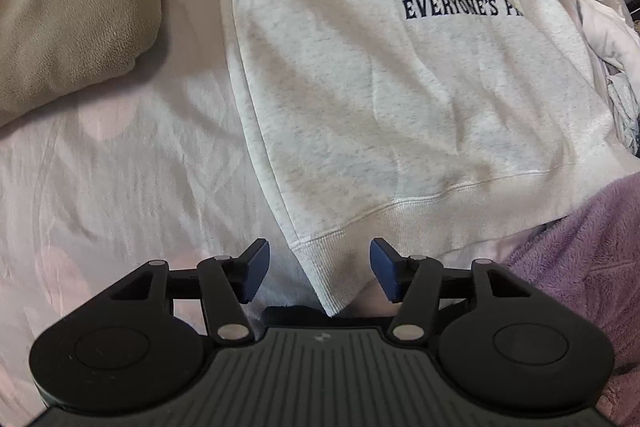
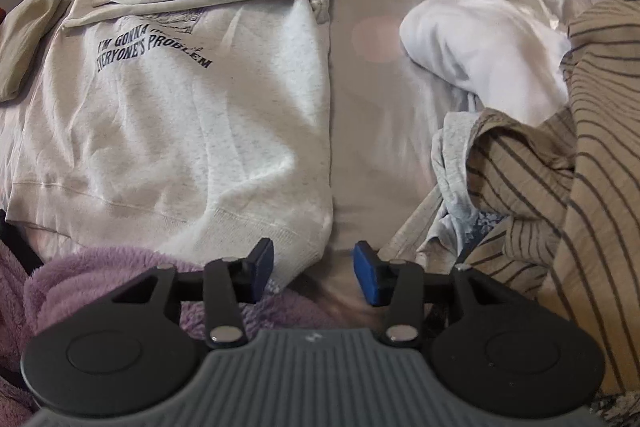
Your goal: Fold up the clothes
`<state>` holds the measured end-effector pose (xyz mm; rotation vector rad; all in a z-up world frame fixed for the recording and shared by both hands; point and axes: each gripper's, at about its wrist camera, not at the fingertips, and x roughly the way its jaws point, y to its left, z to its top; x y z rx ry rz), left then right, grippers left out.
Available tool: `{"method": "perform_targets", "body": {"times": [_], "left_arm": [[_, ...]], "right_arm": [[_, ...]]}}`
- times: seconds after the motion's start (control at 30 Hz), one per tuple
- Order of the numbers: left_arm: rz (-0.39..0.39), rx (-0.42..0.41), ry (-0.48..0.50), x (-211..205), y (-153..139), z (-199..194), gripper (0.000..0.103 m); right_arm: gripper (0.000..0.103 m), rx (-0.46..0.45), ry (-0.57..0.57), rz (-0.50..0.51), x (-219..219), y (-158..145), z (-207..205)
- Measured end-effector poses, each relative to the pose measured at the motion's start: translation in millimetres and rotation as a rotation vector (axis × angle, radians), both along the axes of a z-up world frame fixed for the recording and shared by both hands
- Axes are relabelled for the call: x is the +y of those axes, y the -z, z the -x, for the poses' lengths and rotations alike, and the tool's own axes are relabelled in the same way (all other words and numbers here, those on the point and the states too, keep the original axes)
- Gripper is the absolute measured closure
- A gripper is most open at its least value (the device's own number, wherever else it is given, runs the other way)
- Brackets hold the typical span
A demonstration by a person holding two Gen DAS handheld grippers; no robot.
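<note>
Left hand-held gripper: I see its jaws parted, gripping nothing, the sweatshirt's ribbed hem corner lying loose between them.
Left view, sweatshirt: flat on the bed, printed front up, sleeves folded across the chest.
Right hand-held gripper: I see it parted too, empty, over the opposite hem corner.
Right view, surroundings: purple blanket below the hem; white garment and striped cloth to the right.

Heather-grey sweatshirt with navy lettering lies flat, front up, sleeves folded across its chest.
</note>
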<state>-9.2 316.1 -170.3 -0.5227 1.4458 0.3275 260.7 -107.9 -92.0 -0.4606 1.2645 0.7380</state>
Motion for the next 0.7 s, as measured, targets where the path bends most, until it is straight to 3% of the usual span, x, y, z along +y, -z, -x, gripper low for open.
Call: {"method": "perform_targets", "body": {"times": [0.07, 0.3, 0.4, 0.57, 0.6, 0.7], "left_arm": [[0.012, 0.032, -0.009, 3, 11, -6, 0.048], [0.054, 0.162, -0.028, 4, 51, -21, 0.047], [0.101, 0.191, -0.035, 2, 67, -22, 0.047], [0.096, 0.207, -0.025, -3, 75, -20, 0.045], [0.093, 0.207, -0.023, -3, 76, -19, 0.045], [0.086, 0.191, -0.026, -4, 73, -16, 0.052]], "right_arm": [[0.043, 0.043, 0.005, 0.002, 3, 12, -11], [0.042, 0.168, 0.019, 0.011, 8, 49, -35], [0.042, 0.222, 0.034, 0.0, 6, 60, -43], [0.042, 0.339, 0.069, -0.04, 1, 79, -54], [0.043, 0.376, 0.083, -0.06, 0, 83, -55], [0.06, 0.446, 0.1, -0.124, -2, 86, -56]]}}
